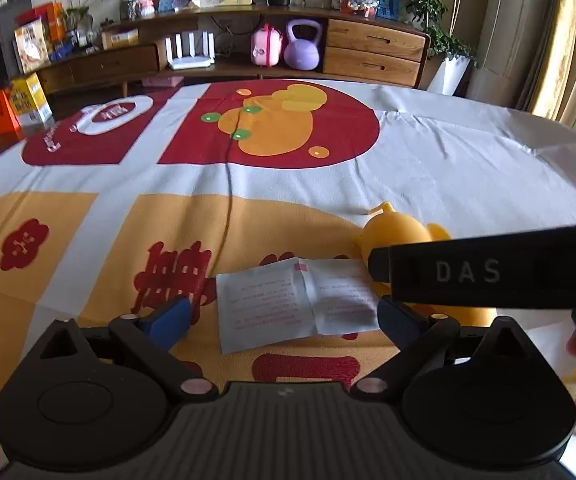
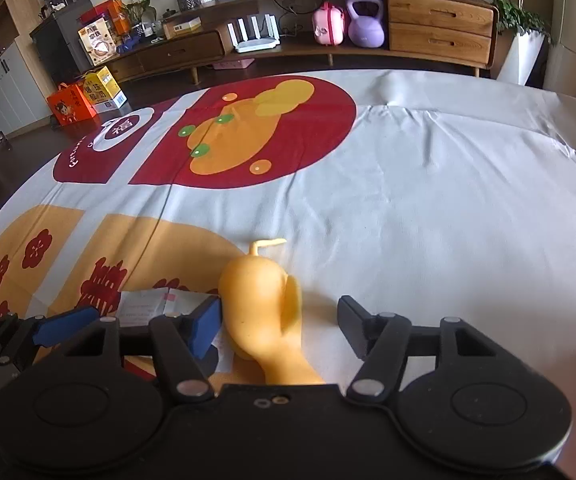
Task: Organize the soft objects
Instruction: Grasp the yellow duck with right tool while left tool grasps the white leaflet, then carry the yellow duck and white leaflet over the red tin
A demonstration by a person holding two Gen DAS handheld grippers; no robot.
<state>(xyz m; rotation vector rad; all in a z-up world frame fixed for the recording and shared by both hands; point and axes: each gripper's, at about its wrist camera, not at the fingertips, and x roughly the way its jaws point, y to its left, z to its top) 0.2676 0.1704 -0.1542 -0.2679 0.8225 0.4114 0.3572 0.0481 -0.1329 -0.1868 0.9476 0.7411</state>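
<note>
Right gripper (image 2: 280,326) sits lowest in its own wrist view, jaws spread to either side of the yellow soft toy (image 2: 258,304). Its blue-padded finger at nine o'clock lies just beside the toy's flank; whether it touches cannot be told. The dark finger at three o'clock stands clearly apart from the toy, so nothing is pinched.

The toy lies on the tablecloth (image 2: 427,220) with its long axis running roughly six to twelve o'clock. The narrow neck passes under the gripper body at six, the rounded bulk swells in the middle, and a thin curled stalk at the far end points to twelve and hooks toward one o'clock.

Left gripper (image 1: 284,316) has its jaws spread wide, with nothing between the pads but the folded paper leaflet (image 1: 295,300) lying flat on the cloth ahead of them. In this view the toy (image 1: 397,232) lies at two o'clock of the leaflet, partly hidden behind the black bar of the other gripper. A person's fingers show at the right edge.

Farther out at twelve o'clock the cloth carries a red disc with an orange gourd print (image 2: 244,140). Beyond the table edge stands a low wooden sideboard (image 2: 439,28) holding a purple kettlebell (image 2: 365,24) and a pink case (image 2: 327,24).
</note>
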